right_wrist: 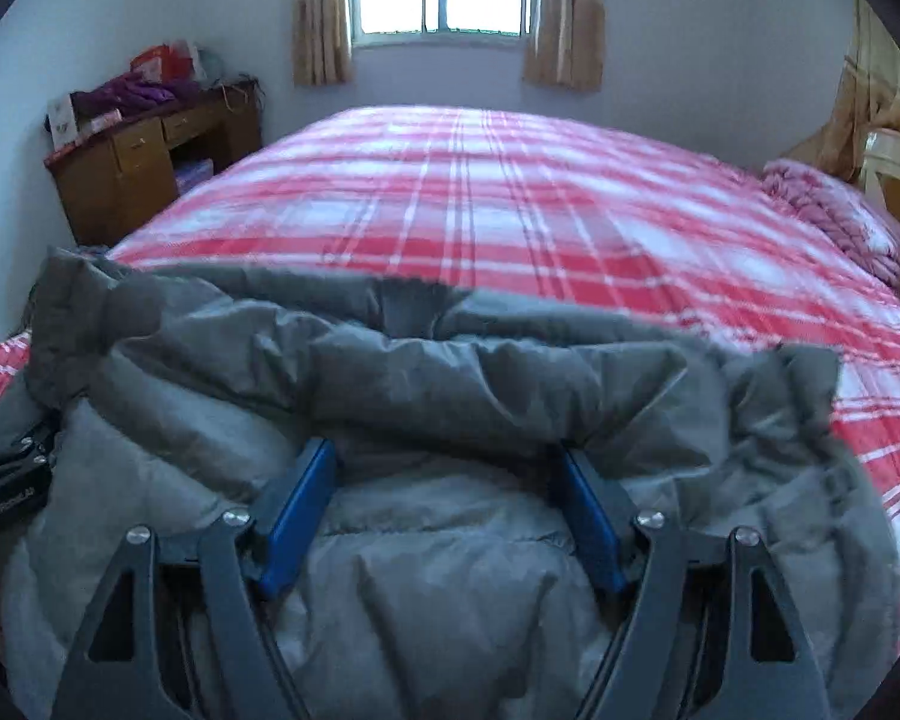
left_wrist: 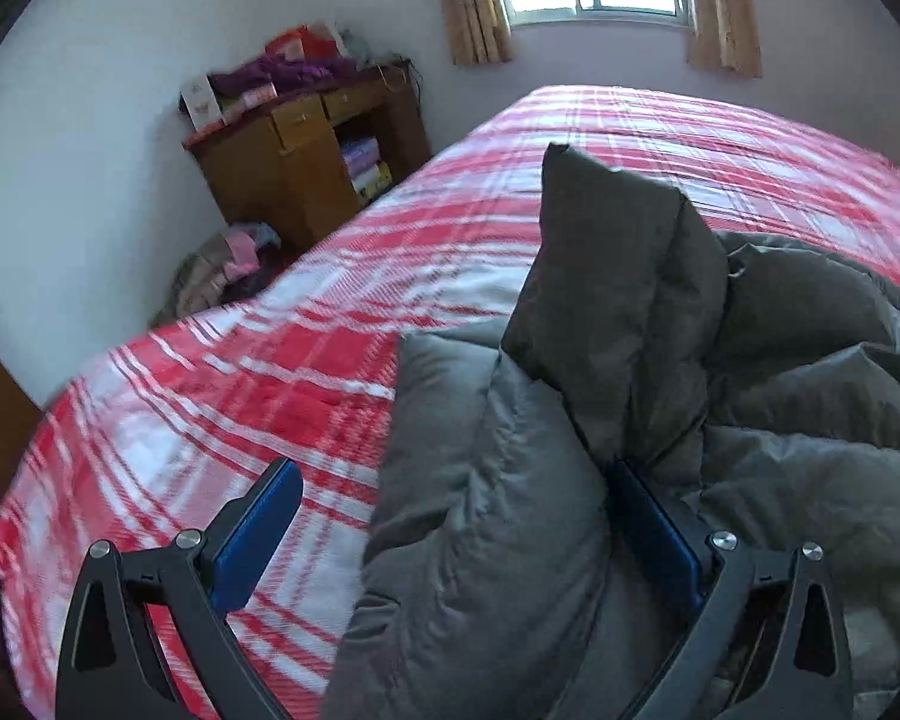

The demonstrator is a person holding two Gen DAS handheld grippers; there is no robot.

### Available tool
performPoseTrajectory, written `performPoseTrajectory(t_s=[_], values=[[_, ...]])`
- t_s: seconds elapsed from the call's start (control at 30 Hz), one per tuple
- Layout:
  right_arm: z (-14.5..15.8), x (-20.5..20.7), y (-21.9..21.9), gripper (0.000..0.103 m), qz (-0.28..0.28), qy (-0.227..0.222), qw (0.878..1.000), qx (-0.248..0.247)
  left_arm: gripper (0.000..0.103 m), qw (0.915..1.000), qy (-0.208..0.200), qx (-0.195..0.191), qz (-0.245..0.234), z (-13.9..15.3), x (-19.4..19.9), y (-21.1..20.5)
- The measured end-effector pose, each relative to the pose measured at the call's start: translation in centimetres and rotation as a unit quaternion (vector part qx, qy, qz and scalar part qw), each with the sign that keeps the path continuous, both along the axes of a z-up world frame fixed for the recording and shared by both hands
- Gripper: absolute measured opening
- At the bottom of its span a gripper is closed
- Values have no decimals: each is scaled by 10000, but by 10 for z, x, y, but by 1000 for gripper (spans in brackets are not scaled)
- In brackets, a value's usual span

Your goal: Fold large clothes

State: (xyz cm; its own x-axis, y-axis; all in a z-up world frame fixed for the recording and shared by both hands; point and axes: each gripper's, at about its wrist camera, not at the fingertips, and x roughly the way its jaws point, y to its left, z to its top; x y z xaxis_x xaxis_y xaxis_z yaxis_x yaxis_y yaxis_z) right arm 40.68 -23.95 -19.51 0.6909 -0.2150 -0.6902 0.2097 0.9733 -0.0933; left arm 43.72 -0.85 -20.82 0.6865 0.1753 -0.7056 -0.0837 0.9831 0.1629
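One grey puffer jacket [right_wrist: 426, 420] lies bunched on the near part of the bed [right_wrist: 510, 192], which wears a red-and-white plaid cover. The right claw [right_wrist: 450, 510] stands wide over the jacket, gripping nothing. The left claw [left_wrist: 456, 534] is also spread wide, padded fabric bulging between its pads.

the jacket [right_wrist: 450, 384] is puffy grey quilted cloth with a faint sheen. the bedspread [right_wrist: 510, 192] is matt woven cloth, red and white plaid. the desk [left_wrist: 294, 162] is brown wood, the curtains [right_wrist: 564, 18] thin tan cloth.
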Motion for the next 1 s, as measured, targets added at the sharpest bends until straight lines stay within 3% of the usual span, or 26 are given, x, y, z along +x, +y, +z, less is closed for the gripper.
performPoseTrajectory(t_s=[0.2,0.33,0.47,0.6,0.7,0.83,0.93,1.0], values=[[-11,17,1,80,170,473,9987,15,102,9988,322,-382,10,3,-1,13],[0,9,4,78,168,743,9971,-59,102,9977,261,-595,217,25,-47,43],[28,-54,26,91,158,327,9993,-127,102,9959,580,-683,89,6,-77,56],[7,-90,50,91,191,397,9979,-470,102,9906,598,-1210,236,-7,-88,64],[-13,-92,61,92,266,311,9957,-832,102,9916,533,-1163,190,-9,-91,60],[-1,-99,57,89,241,415,9971,-590,102,9874,608,-1463,24,-6,-102,67],[20,-136,67,91,199,57,9978,-625,99,9849,592,-1624,-29,-3,-119,69],[18,-153,76,91,252,41,9971,-723,93,9854,554,-1607,-74,-3,-127,65]])
